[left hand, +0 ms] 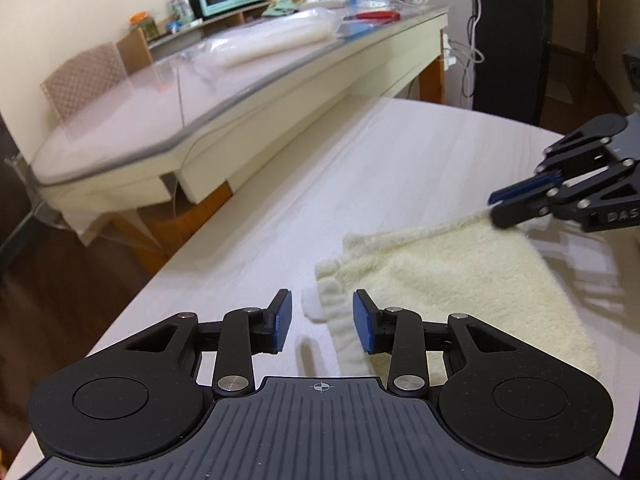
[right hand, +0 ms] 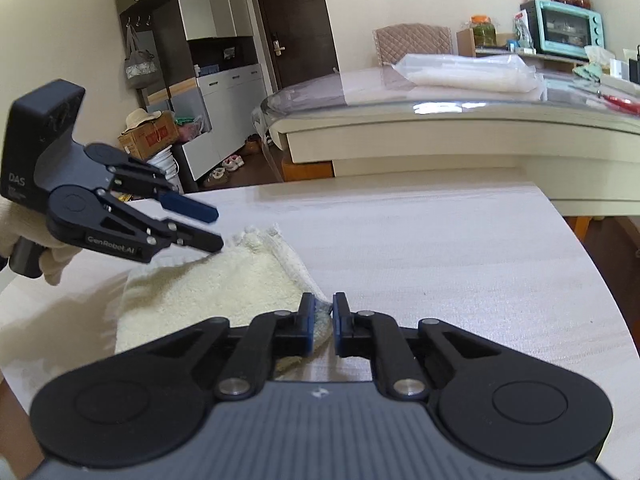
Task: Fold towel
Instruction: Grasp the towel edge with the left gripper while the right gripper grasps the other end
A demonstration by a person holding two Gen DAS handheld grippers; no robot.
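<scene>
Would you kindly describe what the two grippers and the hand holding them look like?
Both the left gripper and the right gripper are matte black linkages with silver pivot pins and blue pads. The left bears white "DAS" and "GenRobot.AI" lettering. The hand wears a cream knit glove.

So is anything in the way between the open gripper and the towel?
No, nothing visible. The left gripper hangs with open jaws right over the towel edge. The right gripper already pinches another corner.
</scene>
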